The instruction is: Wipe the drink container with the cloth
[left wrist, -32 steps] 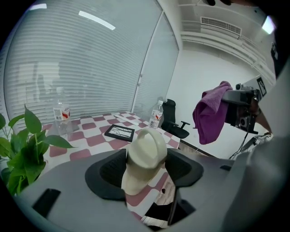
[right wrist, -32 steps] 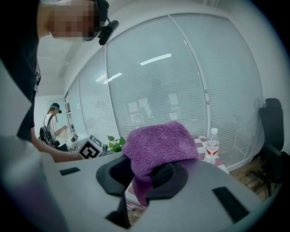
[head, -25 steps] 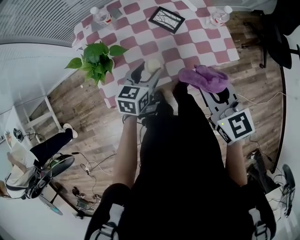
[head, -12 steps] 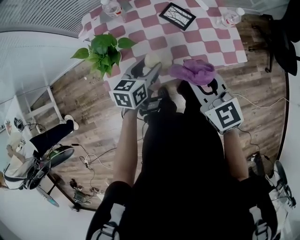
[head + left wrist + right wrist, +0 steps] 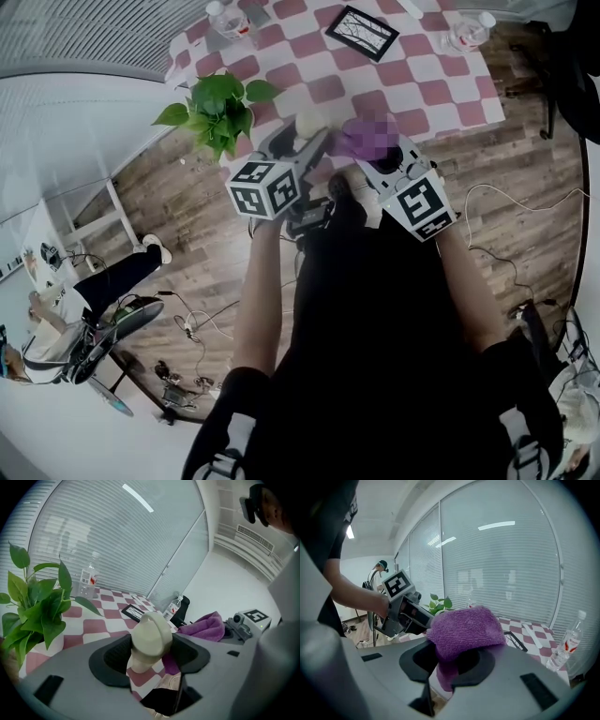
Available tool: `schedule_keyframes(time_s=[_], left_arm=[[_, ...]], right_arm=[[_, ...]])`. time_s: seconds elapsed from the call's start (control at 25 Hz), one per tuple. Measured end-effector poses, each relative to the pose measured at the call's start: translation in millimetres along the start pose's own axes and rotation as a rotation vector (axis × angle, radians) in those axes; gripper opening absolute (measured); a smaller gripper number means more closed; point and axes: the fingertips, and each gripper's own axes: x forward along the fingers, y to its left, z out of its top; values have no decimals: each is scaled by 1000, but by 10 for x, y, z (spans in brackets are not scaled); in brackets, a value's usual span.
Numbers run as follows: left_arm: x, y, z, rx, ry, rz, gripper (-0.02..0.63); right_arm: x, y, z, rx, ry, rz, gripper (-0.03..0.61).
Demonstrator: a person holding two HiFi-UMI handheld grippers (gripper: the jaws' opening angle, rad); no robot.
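Note:
A cream drink container (image 5: 150, 638) is clamped between the jaws of my left gripper (image 5: 150, 654), lid end toward the camera. From above, the container (image 5: 309, 125) is held over the near edge of the table, in the left gripper (image 5: 302, 142). My right gripper (image 5: 452, 665) is shut on a bunched purple cloth (image 5: 464, 629). In the head view the cloth (image 5: 370, 139) sits close to the right of the container, with the right gripper (image 5: 377, 157) behind it. I cannot tell whether the cloth touches the container.
A pink and white checkered table (image 5: 412, 94) holds a black picture frame (image 5: 361, 30) and two water bottles (image 5: 230, 19) (image 5: 469, 33). A potted green plant (image 5: 217, 108) stands at its left corner. Another person (image 5: 103, 286) is on the floor at the left, among cables.
The right gripper has swung left and down with the cloth, closing the gap to the container. The left gripper shifted only slightly and rolled a little.

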Motion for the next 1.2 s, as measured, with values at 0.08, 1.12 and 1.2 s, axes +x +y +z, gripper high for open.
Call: schedule_keyframes(time_s=[0.08, 1.12, 1.2], left_arm=[[-3, 6, -4, -3, 1, 0, 282], [46, -32, 10, 32, 18, 16, 282], [45, -29, 7, 29, 10, 21, 282]], right_arm=[[93, 29, -74, -5, 24, 12, 86], [720, 41, -387, 4, 104, 92, 260], [749, 40, -391, -4, 99, 101, 272]])
